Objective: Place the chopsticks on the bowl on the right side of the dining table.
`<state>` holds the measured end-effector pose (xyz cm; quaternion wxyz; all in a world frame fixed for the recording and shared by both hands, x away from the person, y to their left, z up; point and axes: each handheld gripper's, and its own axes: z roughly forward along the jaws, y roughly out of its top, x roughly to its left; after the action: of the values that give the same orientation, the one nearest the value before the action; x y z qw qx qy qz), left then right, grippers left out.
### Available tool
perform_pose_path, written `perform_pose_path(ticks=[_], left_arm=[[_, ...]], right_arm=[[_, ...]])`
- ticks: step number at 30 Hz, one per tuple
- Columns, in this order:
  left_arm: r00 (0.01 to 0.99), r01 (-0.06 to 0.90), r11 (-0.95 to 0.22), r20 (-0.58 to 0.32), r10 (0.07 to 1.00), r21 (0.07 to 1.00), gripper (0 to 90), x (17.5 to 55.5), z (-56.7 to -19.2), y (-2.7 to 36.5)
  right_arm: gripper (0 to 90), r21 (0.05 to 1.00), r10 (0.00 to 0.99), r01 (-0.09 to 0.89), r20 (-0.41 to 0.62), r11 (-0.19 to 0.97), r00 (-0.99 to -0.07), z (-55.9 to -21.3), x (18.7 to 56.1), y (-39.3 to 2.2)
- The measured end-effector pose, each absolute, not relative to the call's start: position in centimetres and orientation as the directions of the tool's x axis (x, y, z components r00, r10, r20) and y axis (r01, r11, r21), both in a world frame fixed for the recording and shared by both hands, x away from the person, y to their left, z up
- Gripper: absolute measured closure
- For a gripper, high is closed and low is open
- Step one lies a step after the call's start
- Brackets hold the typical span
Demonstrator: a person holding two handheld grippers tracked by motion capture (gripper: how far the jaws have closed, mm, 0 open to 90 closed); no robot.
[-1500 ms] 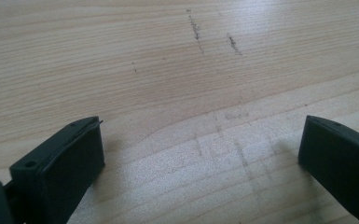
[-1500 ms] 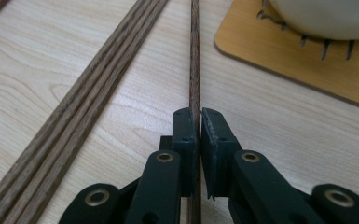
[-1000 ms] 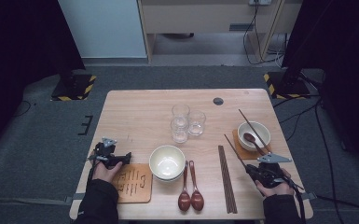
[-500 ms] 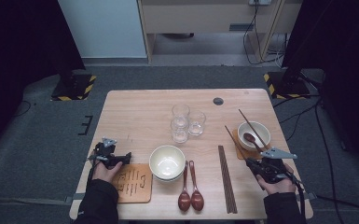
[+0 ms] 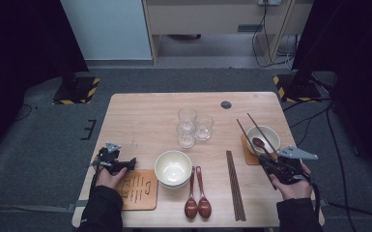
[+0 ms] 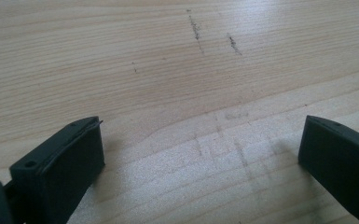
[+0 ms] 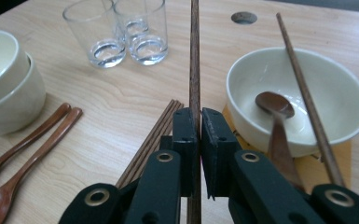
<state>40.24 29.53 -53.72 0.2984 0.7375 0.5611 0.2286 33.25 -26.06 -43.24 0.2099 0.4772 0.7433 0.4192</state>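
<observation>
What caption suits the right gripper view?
Right gripper clamps one dark wooden chopstick beside a white ceramic bowl.

Even overhead light on table (image 5: 145, 116), surroundings dark. High view soft, low-res. Left gripper view: jaws blurred, soft shadows under them, wood grain sharp. Right gripper view: near jaws out of focus, glare spots on glasses (image 7: 116, 32), bowl (image 7: 307, 93) bright.

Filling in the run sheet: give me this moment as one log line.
right claw: shut on chopstick | second chopstick: on bowl | left claw: open over table
</observation>
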Motion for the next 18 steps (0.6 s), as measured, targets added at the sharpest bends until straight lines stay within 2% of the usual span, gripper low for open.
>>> perform_pose_path(ticks=[18], left_arm=[[0.266, 0.691, -0.192, 0.002, 0.964, 0.697, 0.0, 40.2, -53.7, 29.5]], right_arm=[[84.9, 0.859, 0.887, 0.489, 0.096, 0.155, -0.451, -40.7, 34.3, -26.6]])
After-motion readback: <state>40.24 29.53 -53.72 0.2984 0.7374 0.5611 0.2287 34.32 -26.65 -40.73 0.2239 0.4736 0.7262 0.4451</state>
